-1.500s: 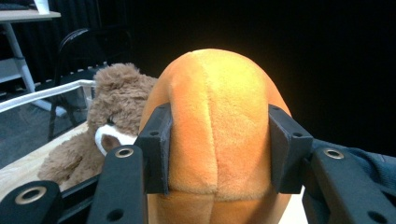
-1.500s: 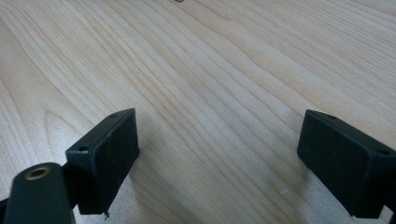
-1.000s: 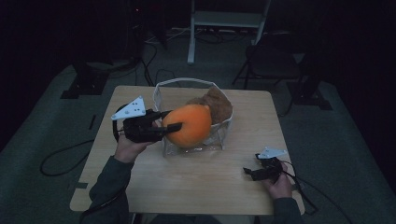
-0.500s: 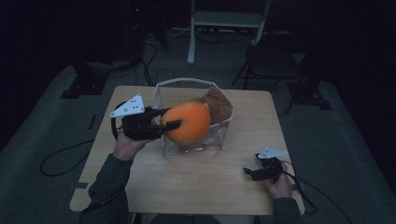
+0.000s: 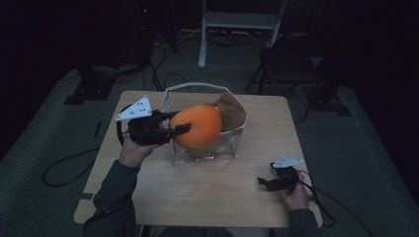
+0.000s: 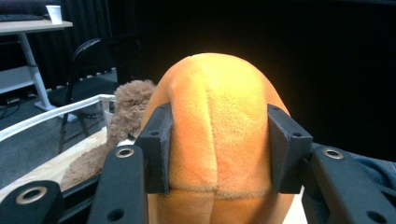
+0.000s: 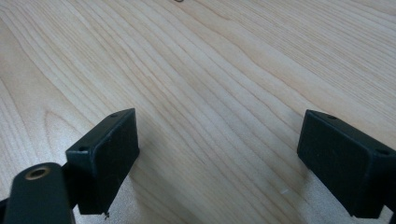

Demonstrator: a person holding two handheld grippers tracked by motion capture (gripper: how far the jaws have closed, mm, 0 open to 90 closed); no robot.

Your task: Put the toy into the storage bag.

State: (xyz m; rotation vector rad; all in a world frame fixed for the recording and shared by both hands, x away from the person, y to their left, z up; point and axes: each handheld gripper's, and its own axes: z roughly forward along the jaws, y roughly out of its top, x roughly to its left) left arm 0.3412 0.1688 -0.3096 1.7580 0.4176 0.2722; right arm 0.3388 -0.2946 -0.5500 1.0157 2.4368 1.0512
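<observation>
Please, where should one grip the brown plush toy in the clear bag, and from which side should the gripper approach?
Probably grip the brown plush toy on its rounded upper part, coming from above: that part rises over the clear bag rim. The left gripper holds the orange plush at the bag's near-left, so the open right gripper seems freer.

High view: I looked from above my side, forward and down over the whole wooden table (image 5: 197,197).
Left gripper view: I rode close behind the jaws — level, facing the orange plush (image 6: 219,135) and a chair beyond.
Right gripper view: very near, tilted down at bare tabletop (image 7: 210,70).
Shared: the plush, the tabletop.
</observation>
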